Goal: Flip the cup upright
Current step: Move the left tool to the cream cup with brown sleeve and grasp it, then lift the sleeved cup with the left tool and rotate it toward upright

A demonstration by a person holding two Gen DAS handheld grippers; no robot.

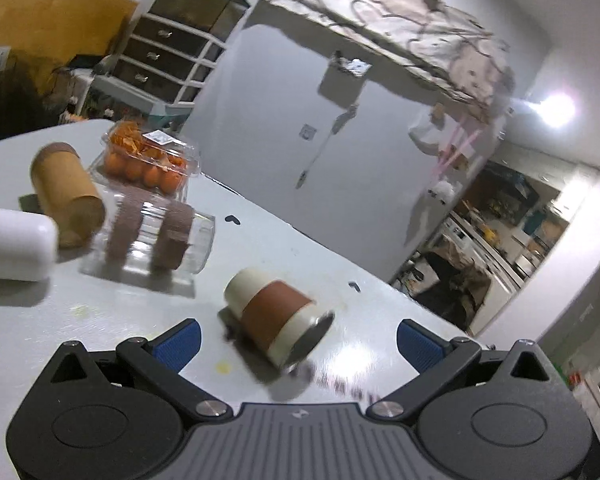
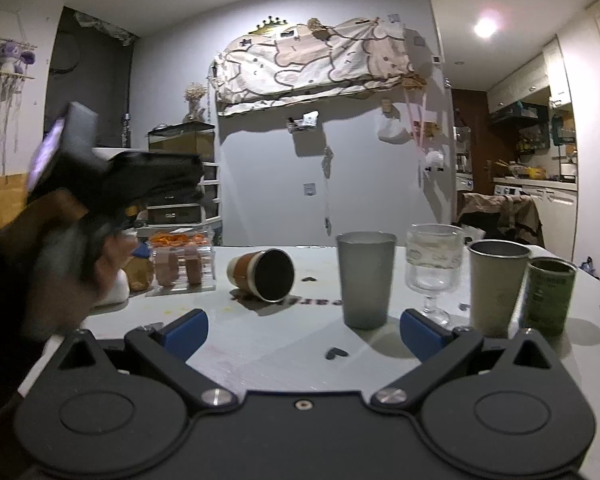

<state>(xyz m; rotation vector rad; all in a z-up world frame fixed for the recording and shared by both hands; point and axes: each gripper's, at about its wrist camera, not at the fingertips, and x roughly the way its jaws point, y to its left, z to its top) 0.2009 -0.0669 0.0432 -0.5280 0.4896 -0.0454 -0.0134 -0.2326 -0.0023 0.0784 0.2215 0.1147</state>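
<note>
A cream cup with a brown sleeve (image 1: 278, 318) lies on its side on the white table, its dark mouth pointing right. My left gripper (image 1: 298, 340) is open, tilted, and hovers just in front of the cup, which lies between the blue fingertips (image 1: 180, 342). In the right wrist view the same cup (image 2: 262, 274) lies further back, mouth facing the camera. My right gripper (image 2: 304, 334) is open and empty, low over the table's near part. The left gripper's body and the hand holding it (image 2: 100, 208) show blurred at the left.
Upright at the right stand a grey tumbler (image 2: 366, 280), a stemmed glass (image 2: 432, 268), a metal cup (image 2: 498, 286) and a green can (image 2: 548, 296). At the left are a clear box with brown bands (image 1: 152, 236), a box of oranges (image 1: 148, 160), a cardboard tube (image 1: 66, 194) and a white cylinder (image 1: 16, 244).
</note>
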